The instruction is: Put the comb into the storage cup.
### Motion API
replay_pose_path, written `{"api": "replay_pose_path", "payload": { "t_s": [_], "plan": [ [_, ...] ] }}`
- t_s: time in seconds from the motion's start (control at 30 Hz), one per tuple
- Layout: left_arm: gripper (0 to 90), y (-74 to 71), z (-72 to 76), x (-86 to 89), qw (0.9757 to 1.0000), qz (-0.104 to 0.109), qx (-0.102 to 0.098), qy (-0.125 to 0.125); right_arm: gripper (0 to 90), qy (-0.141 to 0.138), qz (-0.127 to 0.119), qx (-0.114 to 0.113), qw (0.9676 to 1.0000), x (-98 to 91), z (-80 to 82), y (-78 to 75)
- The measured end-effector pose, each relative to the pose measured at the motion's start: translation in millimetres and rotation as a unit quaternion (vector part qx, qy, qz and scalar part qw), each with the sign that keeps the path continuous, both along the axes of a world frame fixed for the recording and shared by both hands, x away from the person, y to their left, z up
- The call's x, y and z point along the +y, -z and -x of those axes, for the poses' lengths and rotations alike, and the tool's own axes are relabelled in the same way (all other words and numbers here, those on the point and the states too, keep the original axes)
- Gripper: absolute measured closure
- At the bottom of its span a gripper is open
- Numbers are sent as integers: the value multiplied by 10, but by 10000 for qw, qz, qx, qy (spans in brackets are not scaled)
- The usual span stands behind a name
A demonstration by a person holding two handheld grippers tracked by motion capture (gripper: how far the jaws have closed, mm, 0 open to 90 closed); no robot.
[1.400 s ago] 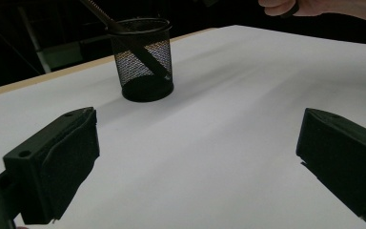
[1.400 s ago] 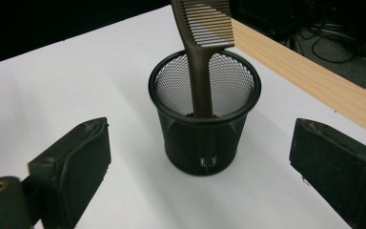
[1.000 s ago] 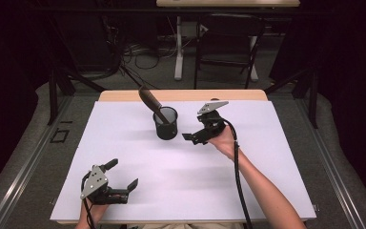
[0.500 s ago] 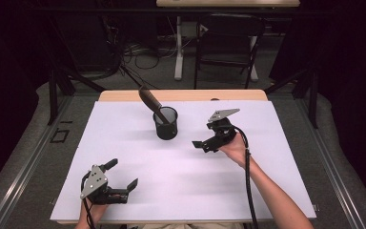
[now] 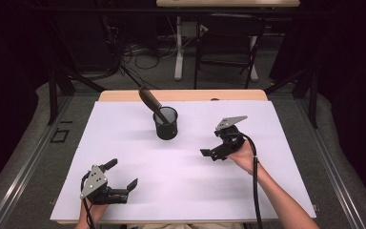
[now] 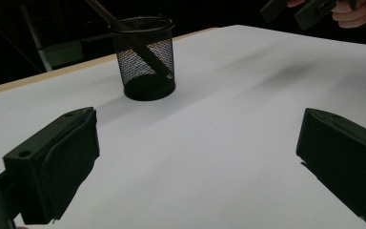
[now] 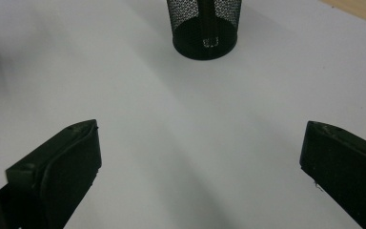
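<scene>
Both tools wide apart and holding nothing, right tool (image 5: 208,154) near mesh cup (image 5: 166,123), left tool (image 5: 122,177) low.

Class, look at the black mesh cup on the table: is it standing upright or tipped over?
Upright. The mesh cup stands on its base on the white table, its open rim up, with a dark tool leaning out of it.

Only the mesh cup (image 5: 166,123) interrupts the white table (image 5: 186,191).

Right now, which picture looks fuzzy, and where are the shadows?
Left gripper view: the mesh cup looks sharp; its close jaws look soft. Right gripper view: faint grey bands shade the white table. High view: the room behind is dark, and the cup casts little shadow.
</scene>
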State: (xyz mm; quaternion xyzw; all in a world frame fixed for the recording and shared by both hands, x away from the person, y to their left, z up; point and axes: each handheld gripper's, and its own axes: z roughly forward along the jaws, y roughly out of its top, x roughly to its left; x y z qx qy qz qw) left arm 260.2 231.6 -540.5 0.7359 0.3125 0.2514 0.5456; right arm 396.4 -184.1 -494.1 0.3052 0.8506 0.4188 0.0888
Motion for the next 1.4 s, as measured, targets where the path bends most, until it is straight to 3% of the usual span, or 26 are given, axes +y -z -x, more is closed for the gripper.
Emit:
{"api": "replay_pose_path", "payload": {
  "t_s": [0.37, 0.9, 1.4],
  "plan": [
    [8, 3, 1, -5, 10000, -3, 14, -3, 0, 117, 102, 109, 9998, -232, 177, 62],
    [8, 8, -5, -4, 10000, -29, 31, 1, 0, 236, 302, 195, 9991, -420, 402, 149],
    [8, 6, 1, -7, 10000, -26, 29, -3, 0, 377, 253, 135, 9989, -586, 626, 217]
  ]
}}
